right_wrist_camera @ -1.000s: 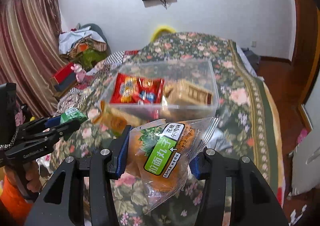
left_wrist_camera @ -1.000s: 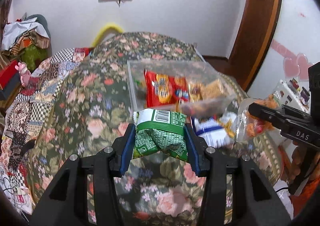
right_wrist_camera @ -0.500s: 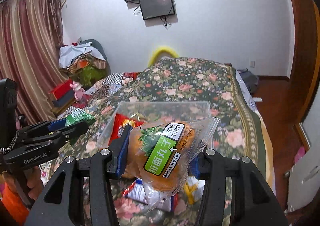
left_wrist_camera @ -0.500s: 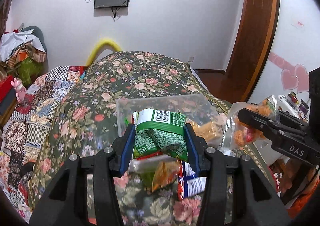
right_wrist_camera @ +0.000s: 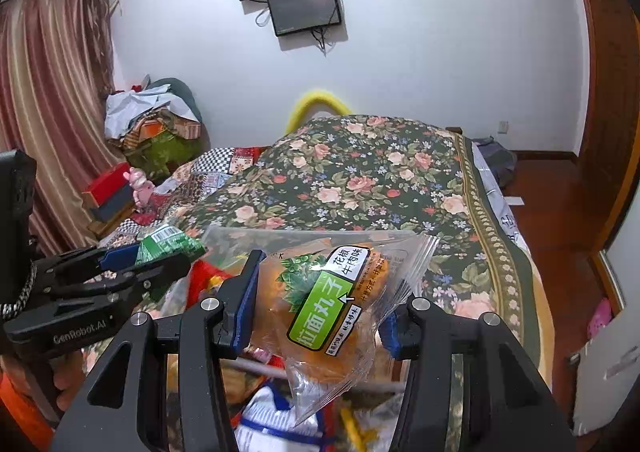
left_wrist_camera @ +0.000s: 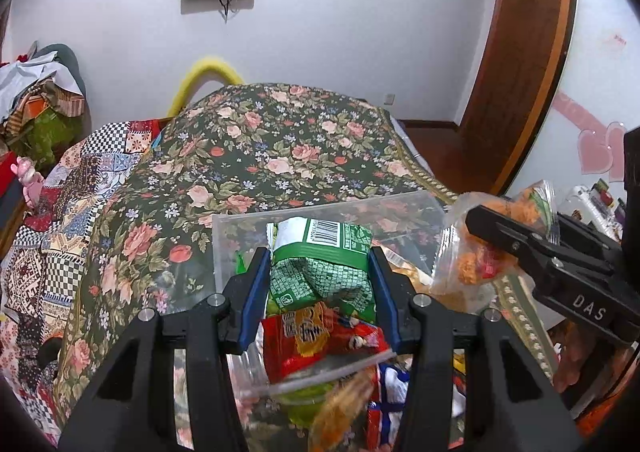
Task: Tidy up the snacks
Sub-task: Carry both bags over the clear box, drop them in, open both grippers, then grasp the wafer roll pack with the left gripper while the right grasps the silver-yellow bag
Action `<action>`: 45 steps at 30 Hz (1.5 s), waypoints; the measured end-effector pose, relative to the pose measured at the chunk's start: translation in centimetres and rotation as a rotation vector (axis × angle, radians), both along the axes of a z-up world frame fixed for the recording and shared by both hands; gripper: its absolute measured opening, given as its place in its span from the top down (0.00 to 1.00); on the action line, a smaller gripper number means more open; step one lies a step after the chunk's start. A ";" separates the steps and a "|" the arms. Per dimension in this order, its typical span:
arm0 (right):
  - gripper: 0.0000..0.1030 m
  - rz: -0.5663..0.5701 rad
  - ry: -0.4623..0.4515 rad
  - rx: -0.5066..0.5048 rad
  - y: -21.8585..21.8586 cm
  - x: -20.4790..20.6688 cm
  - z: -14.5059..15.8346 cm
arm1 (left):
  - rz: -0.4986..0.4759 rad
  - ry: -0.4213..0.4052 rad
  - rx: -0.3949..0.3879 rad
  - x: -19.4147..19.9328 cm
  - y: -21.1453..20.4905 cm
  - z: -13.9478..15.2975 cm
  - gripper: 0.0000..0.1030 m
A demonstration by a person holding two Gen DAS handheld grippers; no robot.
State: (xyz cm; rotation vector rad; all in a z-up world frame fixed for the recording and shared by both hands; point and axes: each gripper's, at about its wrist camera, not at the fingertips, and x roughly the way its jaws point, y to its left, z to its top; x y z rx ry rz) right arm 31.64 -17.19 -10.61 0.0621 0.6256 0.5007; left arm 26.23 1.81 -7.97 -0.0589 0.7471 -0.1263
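My left gripper [left_wrist_camera: 318,272] is shut on a green snack packet [left_wrist_camera: 320,264] and holds it above the clear plastic box [left_wrist_camera: 224,244] on the floral bed. A red snack bag [left_wrist_camera: 320,344] lies in the box below it. My right gripper [right_wrist_camera: 320,300] is shut on a clear bag of orange snack balls with a green label [right_wrist_camera: 328,308], held over the box's right side. That bag also shows in the left wrist view [left_wrist_camera: 476,264], and the left gripper with its green packet [right_wrist_camera: 168,246] shows at the left of the right wrist view.
A blue-and-white snack packet [right_wrist_camera: 272,416] and other loose packets [left_wrist_camera: 384,404] lie in front of the box. The floral bedspread [left_wrist_camera: 280,148] stretches beyond the box. Clothes are piled [right_wrist_camera: 156,120] at the far left. A wooden door frame [left_wrist_camera: 520,64] stands at right.
Both grippers have risen and moved forward with their packets, from in front of the box to over it. The box now sits low in both views.
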 end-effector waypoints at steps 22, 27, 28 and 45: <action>0.46 0.002 0.134 -0.100 0.8 4.8 -3.9 | 0.034 0.136 -0.023 5.4 0.2 -3.6 0.40; 0.28 -0.027 0.082 -0.094 -0.2 3.6 -2.7 | 0.027 0.111 -0.001 3.9 0.1 -2.8 0.39; 0.27 -0.025 0.080 -0.092 -0.3 3.4 -2.5 | 0.024 0.105 -0.001 3.5 0.1 -2.5 0.38; 0.19 -0.020 0.072 -0.106 -4.5 -3.4 -3.0 | 0.011 0.094 -0.031 -5.6 1.2 -2.2 0.28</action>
